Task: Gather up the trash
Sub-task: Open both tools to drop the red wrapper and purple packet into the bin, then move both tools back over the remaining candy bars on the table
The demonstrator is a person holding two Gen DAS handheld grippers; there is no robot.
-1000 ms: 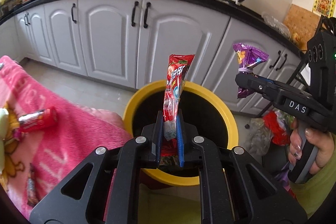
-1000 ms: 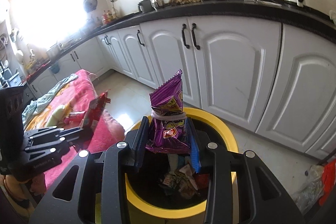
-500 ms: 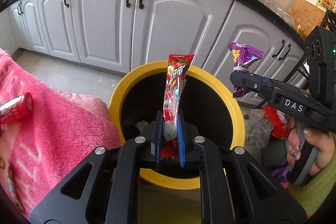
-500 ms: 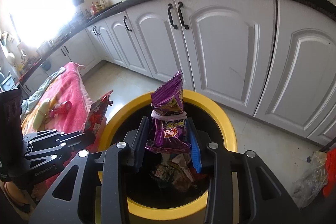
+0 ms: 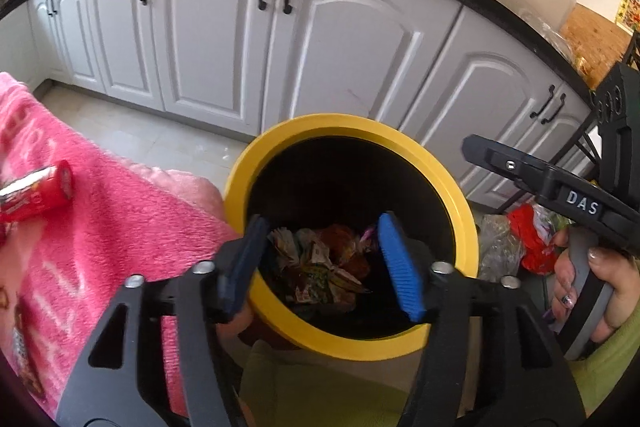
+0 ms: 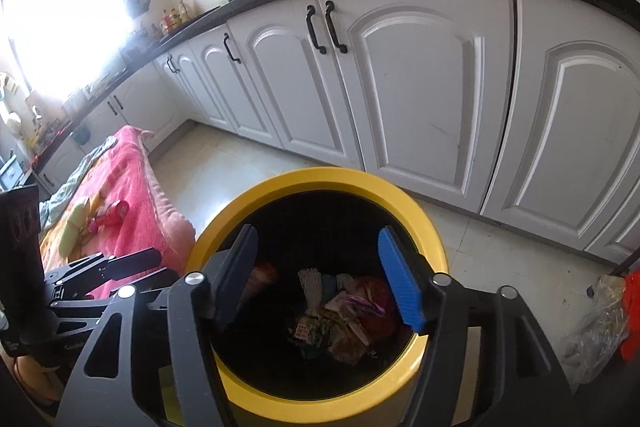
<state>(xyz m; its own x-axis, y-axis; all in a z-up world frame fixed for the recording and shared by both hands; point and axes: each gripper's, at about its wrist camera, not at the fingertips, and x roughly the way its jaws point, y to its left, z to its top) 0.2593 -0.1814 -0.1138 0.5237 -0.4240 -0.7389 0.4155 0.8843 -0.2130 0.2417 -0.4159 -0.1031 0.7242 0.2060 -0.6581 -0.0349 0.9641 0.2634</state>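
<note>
A yellow-rimmed bin (image 5: pixel 460 195) stands on the floor by the pink bed; it also shows in the right wrist view (image 6: pixel 224 211). Crumpled wrappers (image 5: pixel 320 267) lie at its bottom, also seen in the right wrist view (image 6: pixel 344 319). My left gripper (image 5: pixel 322 223) is open and empty above the bin mouth. My right gripper (image 6: pixel 318 233) is open and empty above the bin too. A red wrapper (image 5: pixel 36 193) lies on the pink blanket (image 5: pixel 120 227) at the left.
White kitchen cabinets (image 5: pixel 224 35) run behind the bin under a black counter. Plastic bags and red trash (image 5: pixel 524 239) lie on the floor right of the bin. More small items (image 6: pixel 100 219) lie on the pink blanket (image 6: pixel 132 171).
Both grippers have opened. The red wrapper and the purple wrapper have dropped out of them into the bin. Both grippers have come lower over the bin mouth.
</note>
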